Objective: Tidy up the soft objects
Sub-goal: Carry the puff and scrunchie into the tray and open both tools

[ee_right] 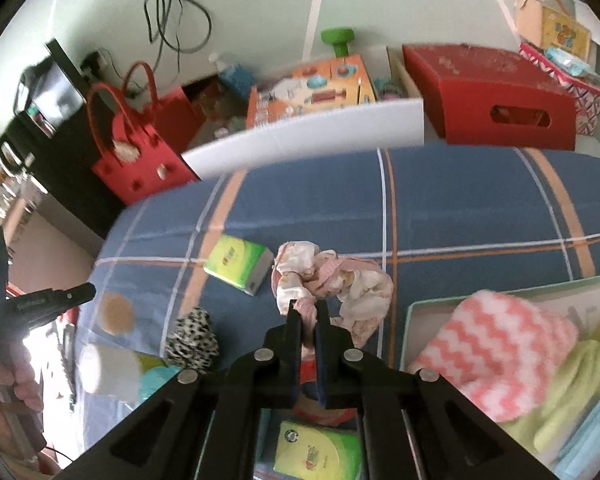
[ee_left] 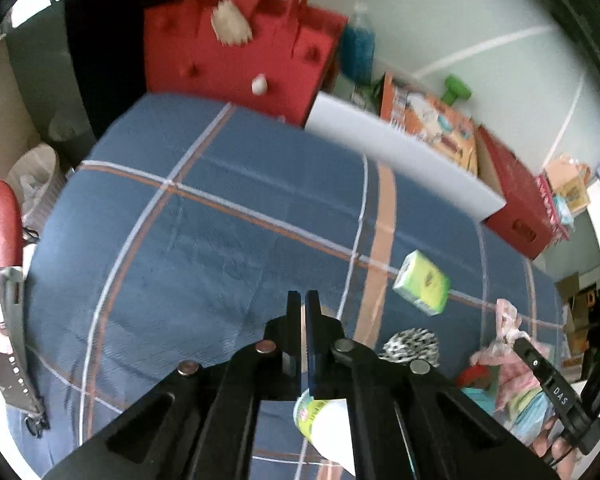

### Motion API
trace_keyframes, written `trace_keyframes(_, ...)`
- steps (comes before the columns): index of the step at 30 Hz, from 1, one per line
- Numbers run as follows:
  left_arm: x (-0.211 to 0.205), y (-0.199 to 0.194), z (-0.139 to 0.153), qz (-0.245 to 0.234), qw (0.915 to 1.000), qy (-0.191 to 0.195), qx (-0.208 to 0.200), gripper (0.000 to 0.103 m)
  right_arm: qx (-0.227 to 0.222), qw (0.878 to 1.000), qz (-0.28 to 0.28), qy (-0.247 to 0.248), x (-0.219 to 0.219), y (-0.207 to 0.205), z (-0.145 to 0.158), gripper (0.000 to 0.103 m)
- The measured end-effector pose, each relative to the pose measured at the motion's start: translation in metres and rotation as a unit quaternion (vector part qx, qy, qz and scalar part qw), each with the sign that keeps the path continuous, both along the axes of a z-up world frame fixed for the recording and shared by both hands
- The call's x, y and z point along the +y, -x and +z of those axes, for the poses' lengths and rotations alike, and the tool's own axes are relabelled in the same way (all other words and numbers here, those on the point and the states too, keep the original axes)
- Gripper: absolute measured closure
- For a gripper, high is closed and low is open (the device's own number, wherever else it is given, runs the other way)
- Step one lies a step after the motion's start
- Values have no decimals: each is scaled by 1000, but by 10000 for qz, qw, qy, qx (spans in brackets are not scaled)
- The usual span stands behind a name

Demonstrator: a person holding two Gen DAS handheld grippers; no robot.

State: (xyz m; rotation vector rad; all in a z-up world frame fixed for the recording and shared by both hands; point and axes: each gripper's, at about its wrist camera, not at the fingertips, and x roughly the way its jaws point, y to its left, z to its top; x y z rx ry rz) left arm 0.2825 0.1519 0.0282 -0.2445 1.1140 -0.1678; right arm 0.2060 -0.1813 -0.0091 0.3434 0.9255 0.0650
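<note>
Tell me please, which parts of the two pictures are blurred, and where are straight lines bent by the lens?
Left wrist view: motion blur smears the red bag and the white board, while the left tool stays sharp; the bedcover stripes curve. Right wrist view: the pink-and-white zigzag cloth is soft, the right tool crisp; the wall bows near the edges.

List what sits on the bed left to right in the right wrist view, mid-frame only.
Leopard-print cloth → green tissue pack → pink-and-white crumpled garment, pinched by the right gripper → pink zigzag towel in the green box.
</note>
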Motion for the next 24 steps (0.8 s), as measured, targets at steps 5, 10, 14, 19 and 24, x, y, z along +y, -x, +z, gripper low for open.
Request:
trace_keyframes(5, -18, 15, 35, 25, 9989, -47, -471, 102, -398, 9992, -44, -35, -6, 17, 30, 97)
trace_keyframes(10, -27, 13, 38, 48, 9990, -200, -400, 102, -659, 9977, -122, -54, -14, 34, 50, 97)
trace_keyframes(14, -22, 1, 11, 237, 9989, -385, -83, 102, -707, 9972, -214, -74, -23, 42, 56, 97)
trace_keyframes(19, -13, -18, -27, 286, 9979, -491, 308, 102, -654, 9973, -321, -105, -30, 49, 54, 97)
trace_keyframes(24, -5, -29, -57, 274, 9959, -619, 602, 100, -645, 9975, -284, 10, -27, 51, 55, 97)
